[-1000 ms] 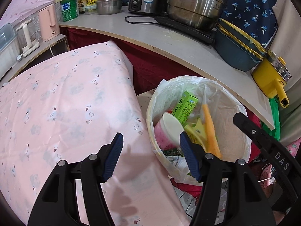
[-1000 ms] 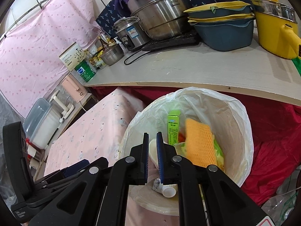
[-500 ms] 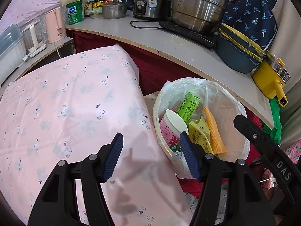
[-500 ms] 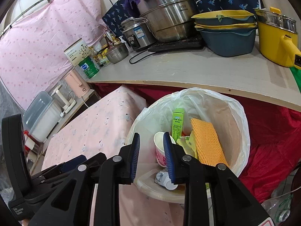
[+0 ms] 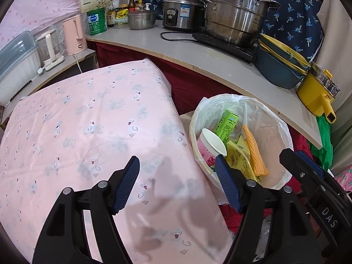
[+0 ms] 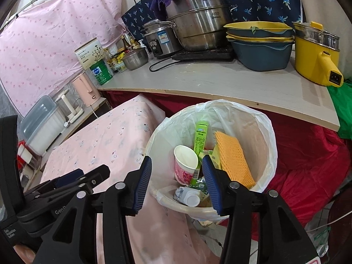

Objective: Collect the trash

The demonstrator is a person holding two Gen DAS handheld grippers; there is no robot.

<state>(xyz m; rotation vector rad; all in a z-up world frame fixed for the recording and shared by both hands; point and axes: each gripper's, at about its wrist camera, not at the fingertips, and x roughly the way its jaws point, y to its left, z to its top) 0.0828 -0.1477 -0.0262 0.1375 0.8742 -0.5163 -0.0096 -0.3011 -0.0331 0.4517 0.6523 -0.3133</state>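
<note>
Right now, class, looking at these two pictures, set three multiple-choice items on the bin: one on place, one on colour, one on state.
1. Where does the paper cup lie?
A in the bin
B on the counter
C on the pink cloth

2. What colour is the sponge?
A blue
B orange
C white

3. How do the right gripper's fingers stand?
A shut on the cup
B apart, empty
C shut on the sponge

Key: A, the cup sits inside the liner; B, its ribbed face is orange; C is wrong, so B: nothing is between them.
</note>
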